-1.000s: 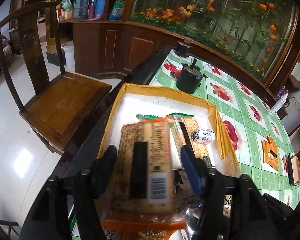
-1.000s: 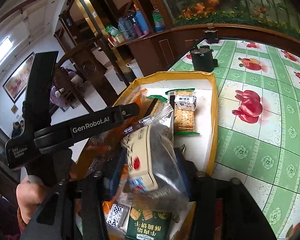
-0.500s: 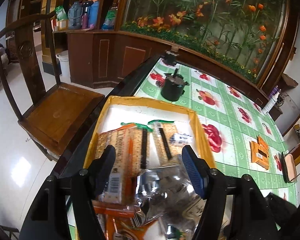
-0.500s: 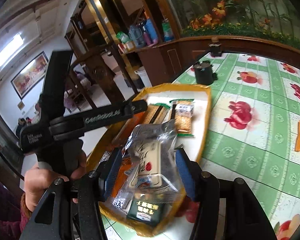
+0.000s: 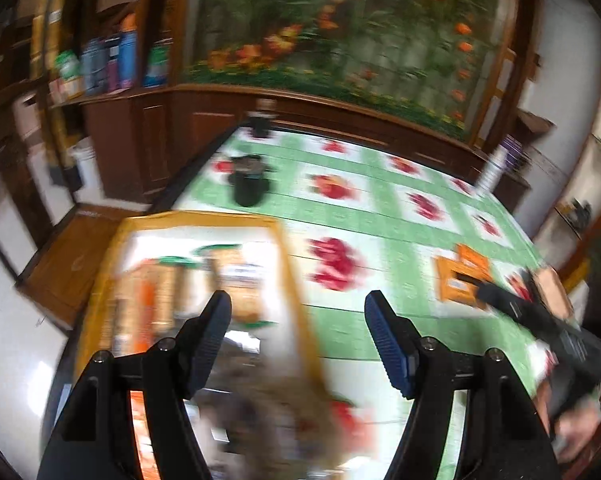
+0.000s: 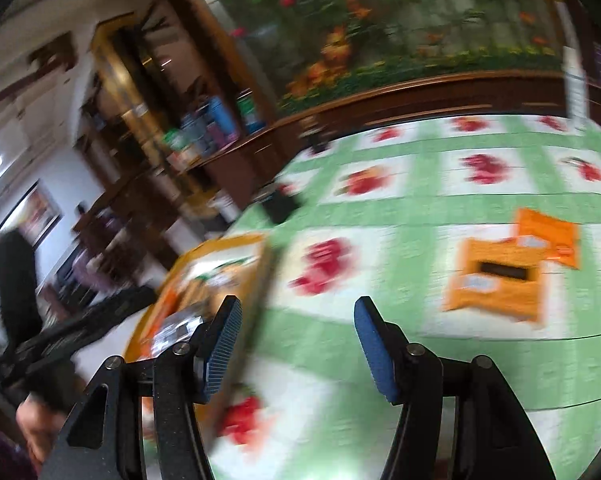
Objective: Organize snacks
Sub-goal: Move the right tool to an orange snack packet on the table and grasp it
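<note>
Room: a dark wooden cabinet and a large flower mural (image 5: 340,28) are filling the top of both blurred views.
Desk: the desk (image 5: 380,216), under a green checked cloth with red fruit prints, is taking up the middle and right of each frame.
Tray: a yellow-rimmed tray (image 5: 204,218) is sitting at the lower left of both views, holding packets of crackers too smeared to tell apart.
Orange packets: two orange snack packets (image 6: 496,284) are lying flat on the cloth at the right of the right wrist view, overlapping at a corner, well apart from the tray.
Key relation: the packets are lying ahead and to the right of the right claw (image 6: 296,340), the larger packet's long side running roughly across the frame; the right hand looks nearer to them.
Right claw: its jaws have just been opening, released, nothing between them, tilting downward over bare cloth.
Left claw: the left claw (image 5: 298,332) is standing released and empty, straddling the tray's right rim.
</note>
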{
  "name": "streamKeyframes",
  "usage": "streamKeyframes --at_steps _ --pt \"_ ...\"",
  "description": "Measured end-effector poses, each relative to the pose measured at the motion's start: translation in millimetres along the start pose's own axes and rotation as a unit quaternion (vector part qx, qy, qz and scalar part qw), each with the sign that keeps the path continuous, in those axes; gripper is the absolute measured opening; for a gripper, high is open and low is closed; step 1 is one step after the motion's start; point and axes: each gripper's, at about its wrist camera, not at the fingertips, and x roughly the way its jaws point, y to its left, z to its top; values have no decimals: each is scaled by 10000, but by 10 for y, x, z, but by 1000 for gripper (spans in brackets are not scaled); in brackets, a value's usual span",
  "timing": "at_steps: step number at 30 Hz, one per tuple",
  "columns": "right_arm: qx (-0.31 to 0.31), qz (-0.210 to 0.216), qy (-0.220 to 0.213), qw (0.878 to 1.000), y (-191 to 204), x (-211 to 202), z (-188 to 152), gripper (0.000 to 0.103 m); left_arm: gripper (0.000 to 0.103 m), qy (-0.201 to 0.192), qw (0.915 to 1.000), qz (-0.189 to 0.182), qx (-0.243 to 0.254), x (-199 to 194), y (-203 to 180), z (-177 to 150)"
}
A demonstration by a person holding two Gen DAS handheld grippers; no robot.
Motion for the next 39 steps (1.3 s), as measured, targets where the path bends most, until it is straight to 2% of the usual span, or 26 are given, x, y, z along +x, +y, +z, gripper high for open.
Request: streamKeyframes --at_steps 5,7,11,16,19,23,25,27,29,30,32,34,35,36,37,39 --pt "697 -675 -154 9952 -828 -95 183 63 73 345 9960 -608 565 273 -749 -157" --pt "955 -760 -158 9924 -1084 -82 246 63 73 565 9923 -811 746 497 -1043 -254" --pt "1174 -836 -136 9895 -1366 1 392 63 73 852 9890 -795 916 960 -1417 -383" --pt "1025 -679 109 9924 -1455 253 460 63 73 803 9906 -814 749 1210 -1427 -434" --pt "853 -717 259 9934 -1460 398 458 63 73 764 9917 -751 716 1213 -1354 -429" --pt "495 -925 399 9937 -1380 486 435 63 73 811 9908 -903 600 1189 -1288 -410" --pt "462 -882 593 9933 -1307 483 404 63 73 760 9908 -927 630 1155 -1296 -403" --pt "495 -705 823 9929 -1198 463 357 63 73 698 9915 -894 637 1126 -1283 -398" --pt "514 -325 1106 9920 -1069 445 296 63 73 676 9924 -879 533 1116 -1236 -385" --pt "575 -26 1049 9928 -1032 393 295 63 73 679 9927 -875 480 1117 -1211 -380" --pt "620 75 763 9951 -1067 279 370 63 73 740 9930 -831 389 1151 -1164 -376" --pt "408 -741 324 9959 -1193 137 485 63 73 822 9926 -826 343 1186 -1146 -385" --pt "308 -1364 138 9901 -1310 90 534 63 73 838 9925 -826 341 1198 -1147 -384" --pt "335 -1630 45 9860 -1413 74 562 63 73 829 9927 -805 356 1198 -1153 -387" --pt "459 -1713 -12 9841 -1548 71 579 63 73 813 9929 -788 371 1194 -1160 -390" --pt "966 -1462 21 9845 -1861 115 584 63 73 812 9928 -772 416 1197 -1182 -396"
